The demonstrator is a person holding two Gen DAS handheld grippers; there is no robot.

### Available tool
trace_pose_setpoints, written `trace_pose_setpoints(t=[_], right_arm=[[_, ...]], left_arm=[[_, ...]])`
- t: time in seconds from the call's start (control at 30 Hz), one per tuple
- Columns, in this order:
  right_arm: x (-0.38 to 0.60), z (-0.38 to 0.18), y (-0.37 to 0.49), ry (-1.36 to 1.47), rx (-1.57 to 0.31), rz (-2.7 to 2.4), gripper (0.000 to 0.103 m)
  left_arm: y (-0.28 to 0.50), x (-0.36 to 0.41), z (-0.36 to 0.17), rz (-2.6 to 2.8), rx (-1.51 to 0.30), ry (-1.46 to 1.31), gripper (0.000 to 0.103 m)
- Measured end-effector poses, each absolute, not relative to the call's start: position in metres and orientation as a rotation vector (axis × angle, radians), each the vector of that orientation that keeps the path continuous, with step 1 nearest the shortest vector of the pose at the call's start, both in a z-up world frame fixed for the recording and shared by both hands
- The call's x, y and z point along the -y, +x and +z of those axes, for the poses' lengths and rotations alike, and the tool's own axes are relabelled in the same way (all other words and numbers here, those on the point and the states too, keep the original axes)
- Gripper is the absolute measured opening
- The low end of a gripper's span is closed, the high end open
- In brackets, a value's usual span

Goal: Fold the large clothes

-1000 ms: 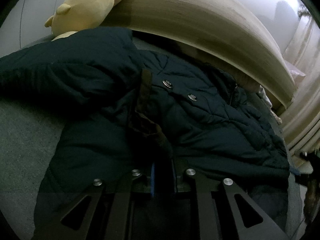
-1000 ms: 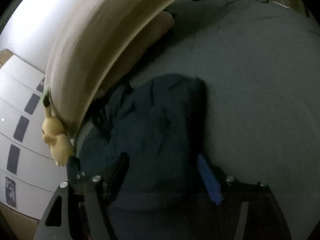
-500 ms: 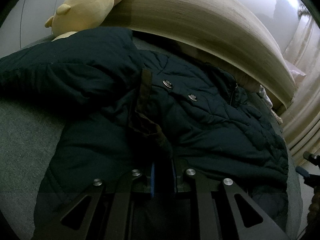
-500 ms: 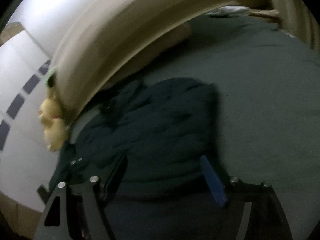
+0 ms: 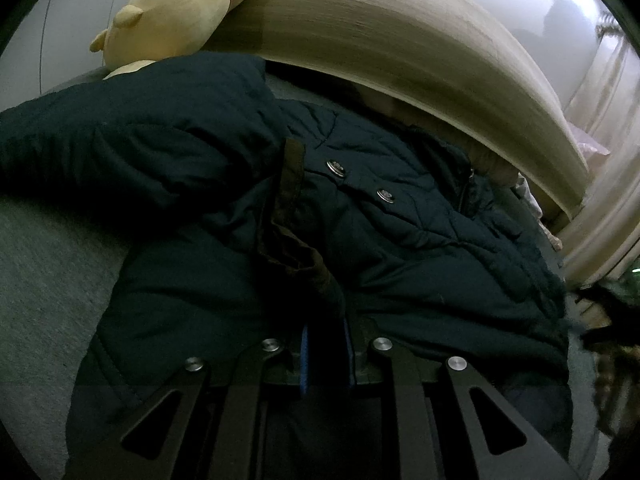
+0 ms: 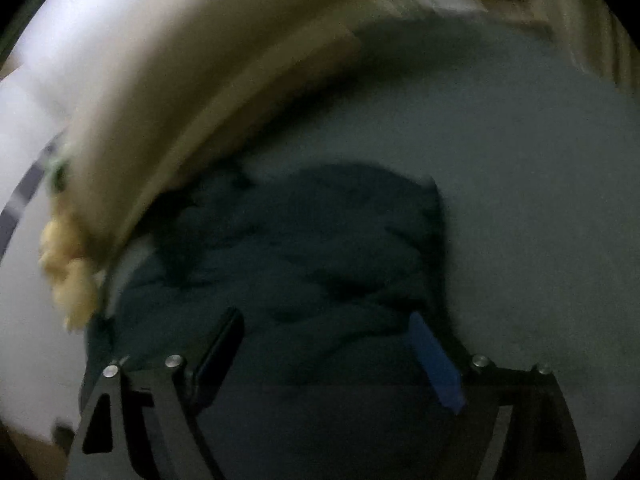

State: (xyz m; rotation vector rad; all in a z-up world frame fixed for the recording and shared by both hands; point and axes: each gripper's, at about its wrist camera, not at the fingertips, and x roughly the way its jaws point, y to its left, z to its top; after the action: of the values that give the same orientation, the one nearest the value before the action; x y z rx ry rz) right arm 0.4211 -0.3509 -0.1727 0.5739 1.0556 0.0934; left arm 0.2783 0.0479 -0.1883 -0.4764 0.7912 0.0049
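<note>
Nearest the left wrist camera, the left gripper (image 5: 325,344) is nipped almost together on dark fabric at the near edge of the navy quilted jacket (image 5: 400,240), close to its brown-lined front opening. Beyond that pinch the jacket spreads over the grey bed (image 5: 44,248): a puffy sleeve (image 5: 132,140) lies to the left of the opening, two metal snaps (image 5: 360,182) sit just right of it, and the collar end reaches toward the curved beige headboard (image 5: 400,40), where a yellow plush toy (image 5: 176,12) leans.

From the right wrist view, blurred by motion, the right gripper (image 6: 328,344) has just been widening and now stands spread above the jacket's near side, with nothing pinched between its fingers.

The step in hand looks like taking a second hold for a fold. To do it well, the left pinch should keep the hem anchored while the right comes down on the jacket's outer edge, closing over all the padded layers at once, not just the shell. Thick quilting springs back, so a deep bite and a flat, tensioned carry toward the opening would likely give a cleaner crease.
</note>
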Motion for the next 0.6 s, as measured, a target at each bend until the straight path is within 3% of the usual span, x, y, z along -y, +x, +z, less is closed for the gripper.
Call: trace_pose_setpoints(t=[0.17,0.2,0.27,0.3,0.33,0.47,0.6], right_arm=[[0.351,-0.149,0.390,0.558,-0.958,0.126,0.087],[0.350,-0.140,0.375,0.529,-0.921,0.115,0.087],[0.342,-0.123,0.339,0.468,-0.853,0.137,0.087],[0.343,-0.118,0.322,0.447,-0.832,0.150,0.089],[0.340,-0.116,0.300,0.411,-0.798,0.158,0.091],[0.366,-0.128,0.236,0.339,-0.738,0.100,0.094],[0.407,-0.141,0.214,0.408,-0.717,-0.057,0.094]], left_arm=[[0.279,-0.047,-0.187,-0.011,-0.790,-0.477,0.020],[0.280,-0.046,-0.186,-0.012,-0.792,-0.472,0.026],[0.280,-0.041,-0.179,-0.027,-0.804,-0.452,0.049],[0.278,-0.036,-0.172,-0.039,-0.830,-0.426,0.070],[0.277,-0.033,-0.168,-0.042,-0.850,-0.414,0.084],[0.248,-0.038,-0.125,-0.162,-0.832,-0.470,0.084],[0.209,-0.096,-0.091,-0.166,-0.738,-0.562,0.084]])
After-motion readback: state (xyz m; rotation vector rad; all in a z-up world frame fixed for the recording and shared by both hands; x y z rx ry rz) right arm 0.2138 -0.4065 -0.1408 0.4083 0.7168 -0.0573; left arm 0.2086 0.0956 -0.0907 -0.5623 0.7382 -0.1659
